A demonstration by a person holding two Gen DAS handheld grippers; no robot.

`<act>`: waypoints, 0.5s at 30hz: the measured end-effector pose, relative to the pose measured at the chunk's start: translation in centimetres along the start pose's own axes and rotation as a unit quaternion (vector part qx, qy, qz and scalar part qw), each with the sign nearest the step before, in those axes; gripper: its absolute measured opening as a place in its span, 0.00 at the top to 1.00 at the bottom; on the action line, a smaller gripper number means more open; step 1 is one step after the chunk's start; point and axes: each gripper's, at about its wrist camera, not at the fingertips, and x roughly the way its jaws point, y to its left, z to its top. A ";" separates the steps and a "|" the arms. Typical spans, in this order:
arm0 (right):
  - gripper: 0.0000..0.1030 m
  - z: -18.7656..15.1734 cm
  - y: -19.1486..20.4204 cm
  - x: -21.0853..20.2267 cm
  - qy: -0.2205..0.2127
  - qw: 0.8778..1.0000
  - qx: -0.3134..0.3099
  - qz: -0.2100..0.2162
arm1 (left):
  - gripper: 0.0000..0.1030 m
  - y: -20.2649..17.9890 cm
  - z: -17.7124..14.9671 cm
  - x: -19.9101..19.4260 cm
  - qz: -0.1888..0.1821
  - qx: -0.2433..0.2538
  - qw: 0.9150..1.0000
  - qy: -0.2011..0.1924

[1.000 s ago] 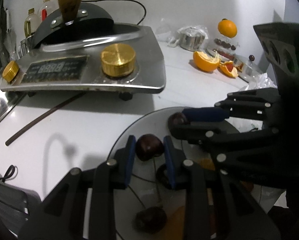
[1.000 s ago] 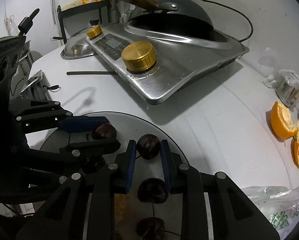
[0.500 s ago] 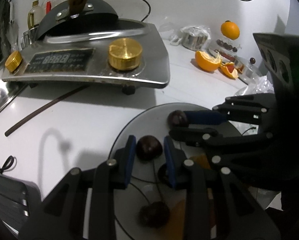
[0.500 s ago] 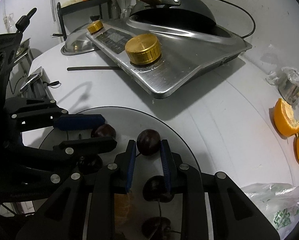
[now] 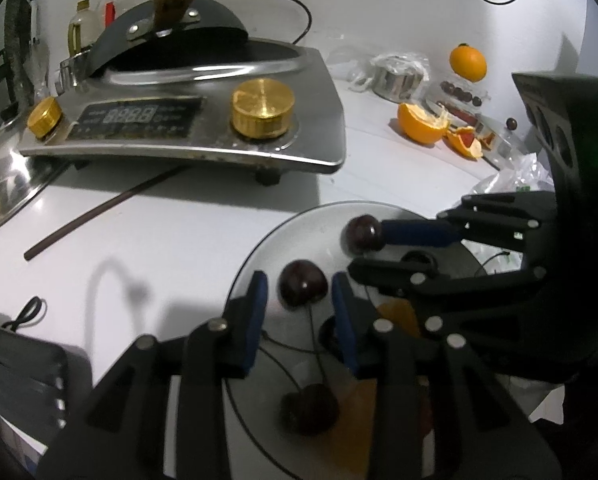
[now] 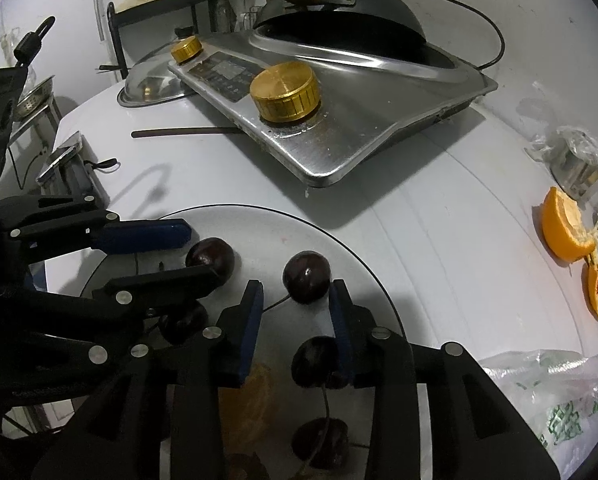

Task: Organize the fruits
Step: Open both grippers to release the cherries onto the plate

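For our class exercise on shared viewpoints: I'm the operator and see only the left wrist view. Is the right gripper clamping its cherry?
Observer: No. In the right wrist view the right gripper has its jaws opening, and there is a clear gap on each side of the cherry, which rests on the plate.
Operator: Anything off to the side that I miss?
Observer: Yes, a perforated metal strainer sits on a stand past the far left end of the table.

No legible text on anything here.
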 end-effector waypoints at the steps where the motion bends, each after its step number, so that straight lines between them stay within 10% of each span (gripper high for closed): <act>1: 0.65 0.0 0.0 -0.2 -0.001 1.000 0.000 -0.002 | 0.61 0.0 0.0 -0.2 0.001 0.000 1.000 -0.001; 15: 0.64 -0.8 0.5 -4.0 -0.025 0.999 0.009 -0.019 | 0.51 -1.6 -0.5 -3.3 0.006 0.009 1.000 -0.026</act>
